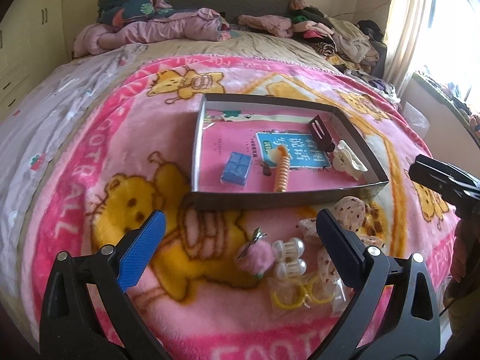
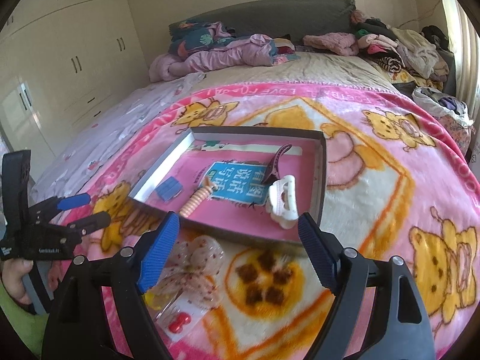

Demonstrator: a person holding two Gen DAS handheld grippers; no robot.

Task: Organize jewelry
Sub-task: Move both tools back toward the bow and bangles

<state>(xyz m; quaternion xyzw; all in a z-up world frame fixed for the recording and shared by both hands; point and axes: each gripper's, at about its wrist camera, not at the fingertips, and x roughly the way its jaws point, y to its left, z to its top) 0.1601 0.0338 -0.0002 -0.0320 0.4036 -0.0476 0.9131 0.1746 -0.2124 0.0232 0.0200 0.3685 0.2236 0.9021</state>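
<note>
Two grippers hang over a pink bear blanket (image 1: 90, 180) on a bed. The left gripper (image 1: 240, 240) has its jaws wide apart and holds nothing. The right gripper (image 2: 238, 249) is wide too, and it holds nothing either.

A flat box (image 1: 270, 199) sits on the blanket (it has low walls). Inside it lie a blue square piece (image 1: 236, 169), an orange spiral clip (image 1: 282, 174), a dark hair clip (image 1: 320, 132) and a white claw clip (image 1: 349, 160). The white claw clip is near the right wall.

Still out on the blanket, just in front of the box, are a fluffy pink clip (image 1: 256, 258), a pearl clip (image 1: 289, 256), yellow rings in a clear bag (image 1: 300, 297) and a spotted bow (image 2: 195, 267). A small red piece (image 2: 179, 324) lies near the bow.
</note>
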